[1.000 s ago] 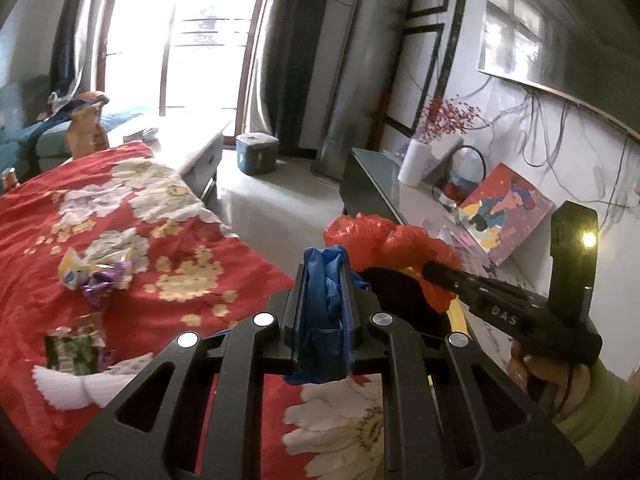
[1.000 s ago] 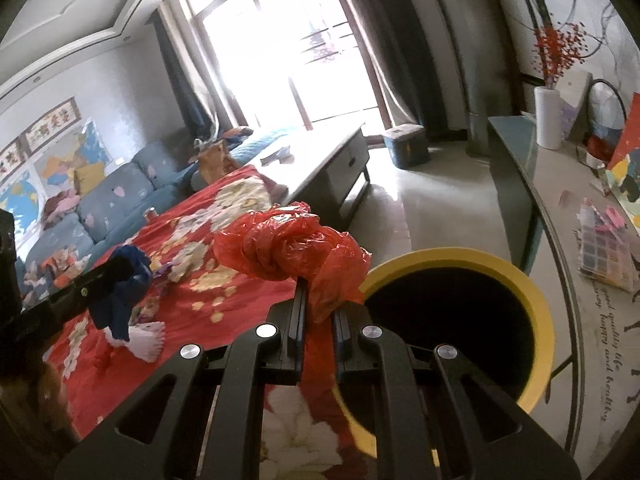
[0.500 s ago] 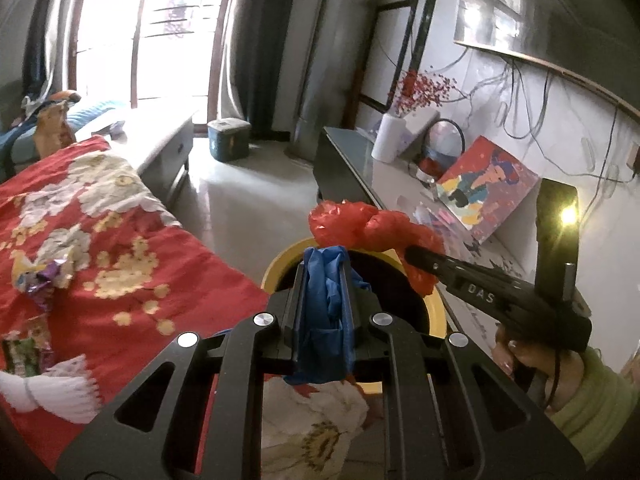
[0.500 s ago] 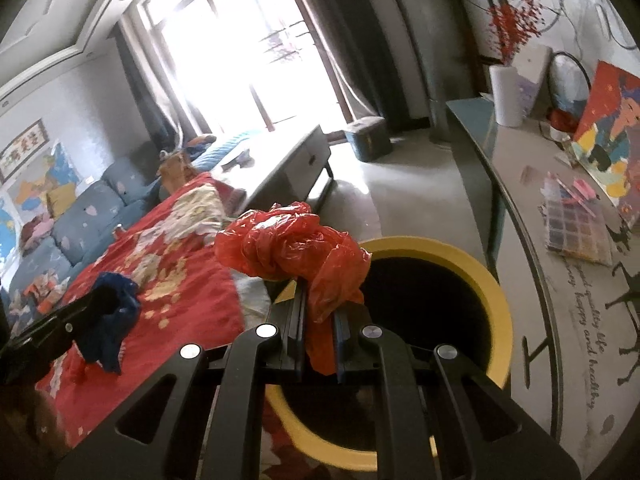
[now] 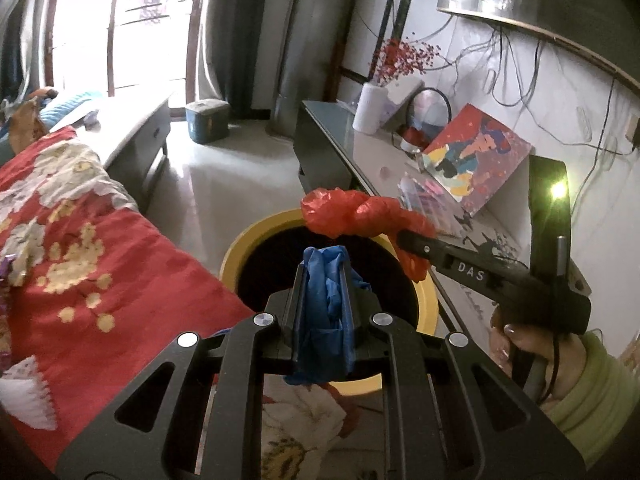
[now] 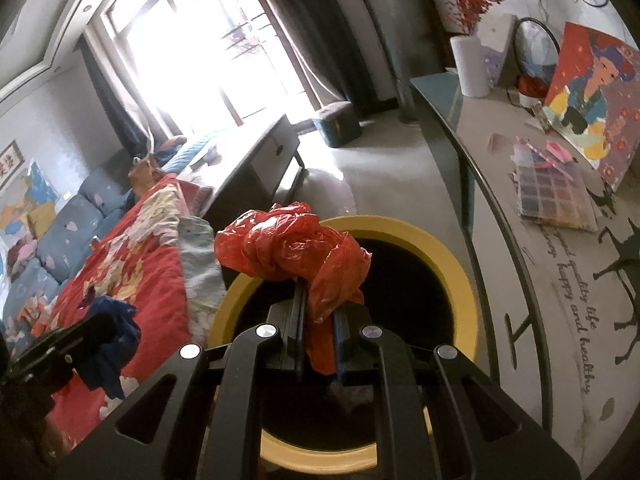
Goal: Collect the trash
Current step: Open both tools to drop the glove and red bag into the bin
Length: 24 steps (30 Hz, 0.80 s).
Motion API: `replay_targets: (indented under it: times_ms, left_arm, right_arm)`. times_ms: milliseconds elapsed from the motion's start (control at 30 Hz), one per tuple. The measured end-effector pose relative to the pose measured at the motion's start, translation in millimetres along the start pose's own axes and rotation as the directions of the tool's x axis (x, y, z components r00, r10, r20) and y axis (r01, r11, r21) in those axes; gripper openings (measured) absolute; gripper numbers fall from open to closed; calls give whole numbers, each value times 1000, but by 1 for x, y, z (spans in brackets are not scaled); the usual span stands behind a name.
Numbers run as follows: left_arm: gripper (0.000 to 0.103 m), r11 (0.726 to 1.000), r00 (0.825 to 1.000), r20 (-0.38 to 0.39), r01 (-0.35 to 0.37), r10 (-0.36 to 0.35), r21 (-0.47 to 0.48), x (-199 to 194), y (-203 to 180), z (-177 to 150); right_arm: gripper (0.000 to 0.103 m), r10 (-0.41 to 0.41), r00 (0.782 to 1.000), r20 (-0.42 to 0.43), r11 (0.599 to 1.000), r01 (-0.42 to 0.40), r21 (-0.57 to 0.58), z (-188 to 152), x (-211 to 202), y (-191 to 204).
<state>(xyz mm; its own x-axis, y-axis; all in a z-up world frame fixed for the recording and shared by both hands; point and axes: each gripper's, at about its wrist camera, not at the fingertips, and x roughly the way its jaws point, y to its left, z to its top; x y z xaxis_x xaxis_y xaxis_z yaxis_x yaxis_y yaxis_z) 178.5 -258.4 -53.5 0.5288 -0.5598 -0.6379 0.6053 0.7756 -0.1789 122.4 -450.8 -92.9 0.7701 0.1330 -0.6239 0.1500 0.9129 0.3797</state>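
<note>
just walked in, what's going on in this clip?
A person is collecting trash with a hand-held gripper in each hand. The left hand-held gripper is shut on a crumpled blue glove; the right hand-held gripper is shut on a scrunched red plastic bag. Both are held above the open mouth of the yellow-rimmed bin, which stands beside the red floral blanket. Neither piece has been dropped in yet.

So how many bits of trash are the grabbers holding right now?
2. A blue glove is pinched in the left gripper, and a red plastic bag in the right gripper, both above the yellow bin. More may lie out of sight.
</note>
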Motion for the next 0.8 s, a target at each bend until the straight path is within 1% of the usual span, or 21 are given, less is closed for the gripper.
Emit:
replay_targets:
  times_ms: [333, 400, 567, 600, 633, 667, 700, 733, 800]
  left_arm:
    - [10, 999, 998, -47, 35, -33, 29, 27, -10, -3]
    - [10, 999, 997, -62, 40, -38, 33, 33, -12, -2]
    - [10, 998, 995, -89, 39, -35, 50, 48, -14, -2]
    - [11, 998, 995, -94, 44, -39, 50, 51, -14, -2]
    - [16, 998, 995, -95, 42, -37, 50, 53, -13, -1]
    - [20, 998, 995, -93, 35, -30, 53, 53, -13, -1]
    - [30, 998, 995, -91, 36, -32, 51, 54, -13, -1]
    - [41, 998, 995, -88, 42, -38, 43, 54, -12, 0]
    - [52, 998, 997, -71, 45, -42, 38, 50, -12, 1]
  right_arm:
    - [11, -8, 999, -38, 999, 9, 37, -6, 8, -17]
    - [13, -9, 999, -41, 999, 11, 42, -6, 8, -19]
    - [14, 0, 998, -58, 999, 2, 50, -5, 11, -23]
    - [16, 0, 998, -57, 999, 3, 52, -4, 10, -24]
    - [19, -3, 999, -52, 998, 6, 57, -4, 9, -24]
    - [27, -3, 999, -48, 998, 6, 60, -4, 9, -25]
    - [31, -7, 999, -45, 998, 10, 61, -3, 8, -25]
    - [32, -12, 999, -43, 998, 14, 63, -3, 7, -26]
    - [40, -17, 999, -36, 997, 20, 73, -1, 5, -27]
